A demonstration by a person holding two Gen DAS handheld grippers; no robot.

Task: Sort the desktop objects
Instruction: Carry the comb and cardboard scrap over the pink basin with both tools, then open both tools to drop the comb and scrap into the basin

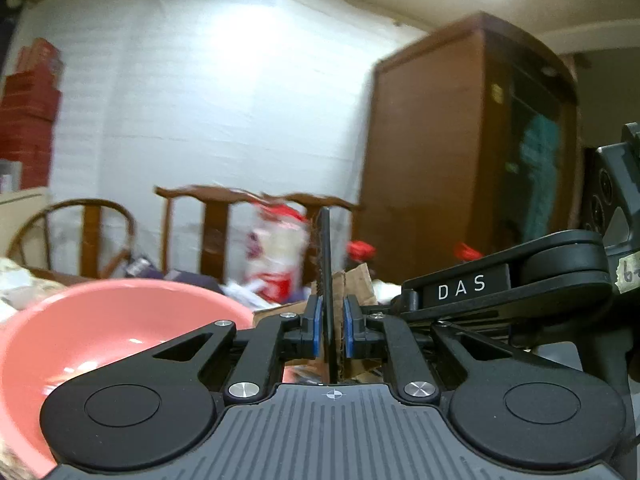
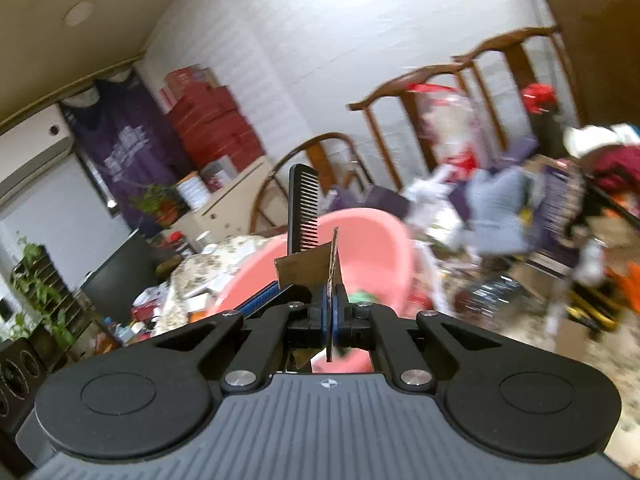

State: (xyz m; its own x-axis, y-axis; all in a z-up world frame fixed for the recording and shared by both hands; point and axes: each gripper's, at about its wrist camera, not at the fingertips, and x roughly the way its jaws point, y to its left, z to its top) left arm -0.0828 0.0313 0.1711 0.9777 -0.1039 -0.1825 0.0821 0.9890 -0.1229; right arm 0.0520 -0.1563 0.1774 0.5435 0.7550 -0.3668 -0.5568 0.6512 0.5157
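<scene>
My left gripper [image 1: 331,328] is shut on a black comb [image 1: 326,248] that stands upright, edge-on between the blue pads. In the right wrist view the comb [image 2: 303,208] shows its teeth, rising above a pink basin [image 2: 372,248]. My right gripper [image 2: 331,316] is shut on a piece of brown cardboard [image 2: 308,266], also edge-on. The two grippers are close together, and the right one's finger [image 1: 464,292] enters the left wrist view from the right, with the cardboard [image 1: 356,280] just behind the comb. The pink basin [image 1: 120,328] lies low at the left.
Behind the basin, a cluttered marble-patterned table [image 2: 520,312] holds bags, cloths and packaging. Wooden chairs [image 1: 212,224] stand along the white wall, with a tall brown wardrobe [image 1: 460,152] to the right. Red boxes [image 2: 216,124] are stacked on a cabinet, and a plant shelf [image 2: 40,288] stands at the left.
</scene>
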